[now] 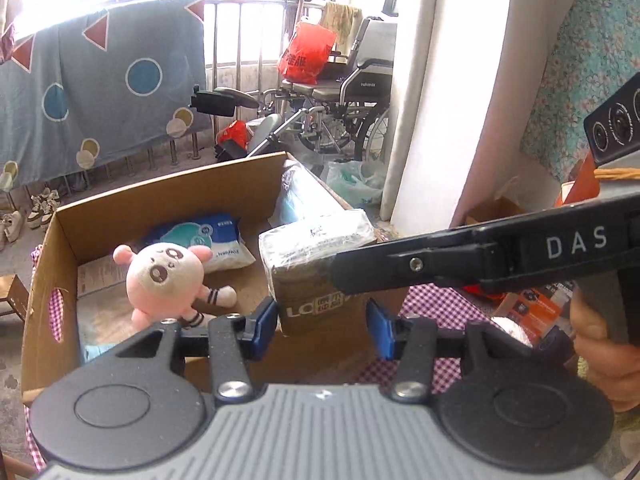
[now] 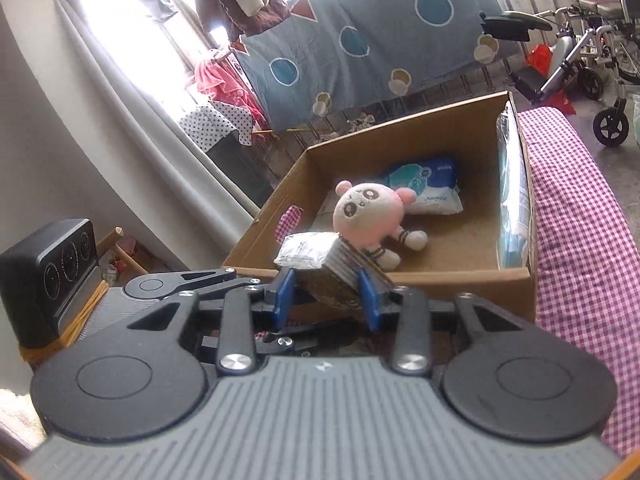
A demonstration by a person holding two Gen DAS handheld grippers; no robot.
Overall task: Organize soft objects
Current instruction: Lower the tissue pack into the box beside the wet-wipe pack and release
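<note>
Three soft items are already stowed in the cardboard box (image 2: pixel 400 280), which stands on a surface covered by a checked cloth (image 2: pixel 580 240): a pink plush toy (image 2: pixel 368 216) lies near the middle of the box floor, a blue-and-white soft pack (image 2: pixel 428 192) lies just behind it towards the far wall, and a clear-wrapped flat bundle (image 2: pixel 514 192) is propped against one side wall.

A fourth item, a plastic-wrapped brown packet (image 2: pixel 320 268), is held by the right gripper (image 2: pixel 326 296); its jaws are closed onto the packet's two sides, and the packet is carried tilted just above the box's near edge. It is judged to be in transfer and not yet deposited.

The left gripper (image 1: pixel 322 322) is held with its jaws spread apart and nothing between them; in its view the packet (image 1: pixel 316 264) is seen just beyond the blue pads.

The task is judged to be well advanced. The remaining work is the release of the packet into the free floor area beside the plush toy. Whether further soft objects remain outside the box cannot be determined from these views.
</note>
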